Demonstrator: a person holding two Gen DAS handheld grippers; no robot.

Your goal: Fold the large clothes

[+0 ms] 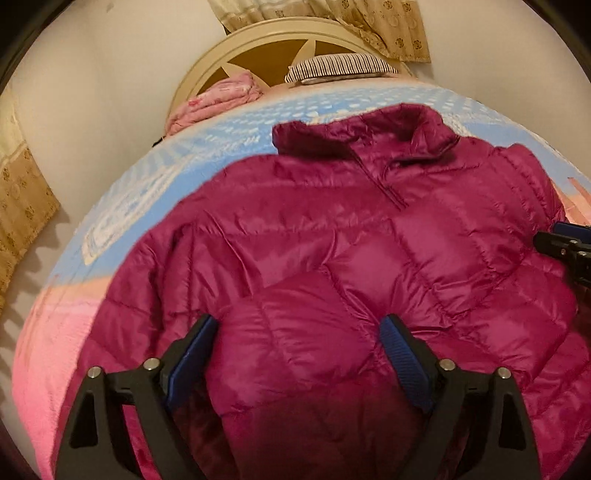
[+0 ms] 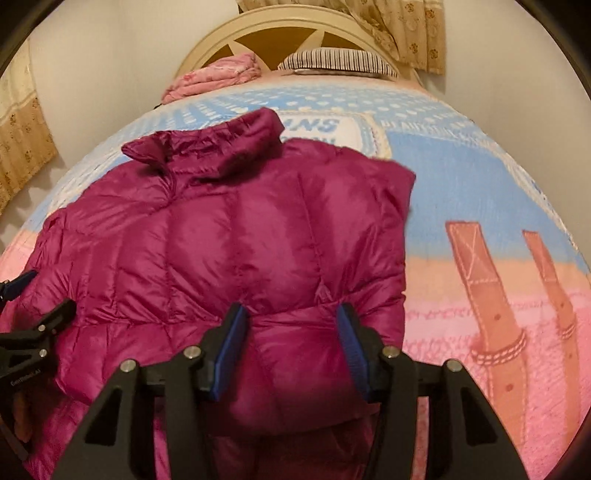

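Note:
A magenta quilted puffer jacket (image 1: 351,240) lies spread on the bed, collar toward the headboard, zip side up. It also shows in the right wrist view (image 2: 221,240). My left gripper (image 1: 299,332) is open, its blue-padded fingers either side of a bulge of jacket fabric near the lower hem. My right gripper (image 2: 291,321) is open over the jacket's lower right part, fabric bulging between its fingers. Each gripper shows at the edge of the other's view, the right one in the left wrist view (image 1: 565,247), the left one in the right wrist view (image 2: 29,332).
The bed is covered by a blue, peach and pink blanket (image 2: 480,206). A folded pink cloth (image 1: 218,99) and a striped pillow (image 1: 340,68) lie by the cream headboard (image 1: 266,40). Curtains (image 2: 402,29) hang behind, and white walls stand close on the left.

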